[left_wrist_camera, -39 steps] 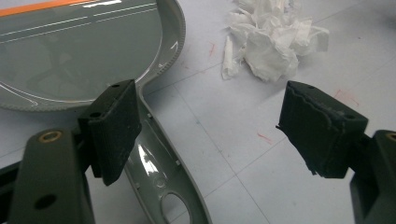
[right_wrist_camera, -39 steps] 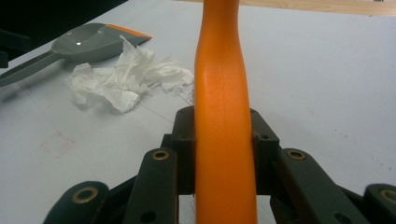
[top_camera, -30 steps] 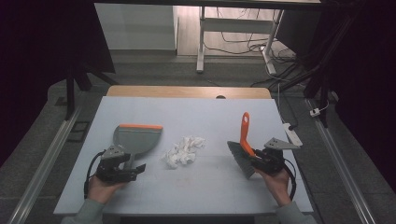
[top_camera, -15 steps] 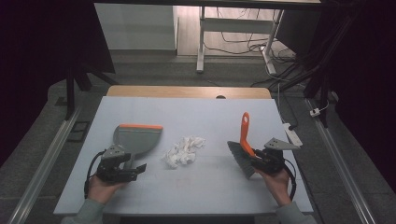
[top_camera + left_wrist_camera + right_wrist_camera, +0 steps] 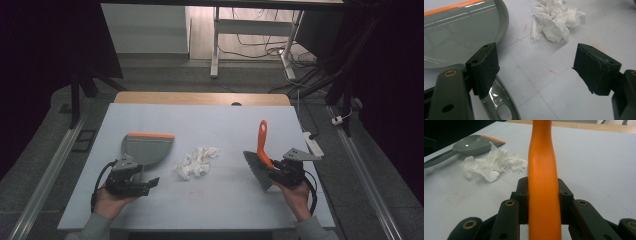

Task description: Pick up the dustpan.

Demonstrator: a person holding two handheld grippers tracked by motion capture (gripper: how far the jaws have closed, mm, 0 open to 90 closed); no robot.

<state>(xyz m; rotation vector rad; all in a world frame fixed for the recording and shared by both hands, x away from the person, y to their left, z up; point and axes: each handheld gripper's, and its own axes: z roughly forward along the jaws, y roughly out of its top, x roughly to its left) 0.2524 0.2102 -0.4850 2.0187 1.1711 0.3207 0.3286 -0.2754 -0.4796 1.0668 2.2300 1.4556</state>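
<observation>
Right gripper [image 5: 278, 172] is clamped on the orange handle of the brush [image 5: 261, 155]; in the right gripper view both pads press the handle's sides [image 5: 543, 182]. The handle points toward 12 o'clock, and the grey bristle head sits at about 8 o'clock from the grip, down at the table [image 5: 220, 125].

Left gripper [image 5: 145, 184] has its jaws wide apart with nothing between them. In the left gripper view one pad [image 5: 484, 68] sits over the grey handle of the dustpan [image 5: 145, 149]; can't tell if it touches. The other pad hangs over bare table.

The dustpan lies flat at 9 o'clock from table centre, its orange lip on the far edge toward 12 and its handle running back toward the left hand [image 5: 112, 200].

Crumpled white tissue [image 5: 196, 161] lies between pan and brush, just at 3 o'clock of the pan and apart from both.
</observation>
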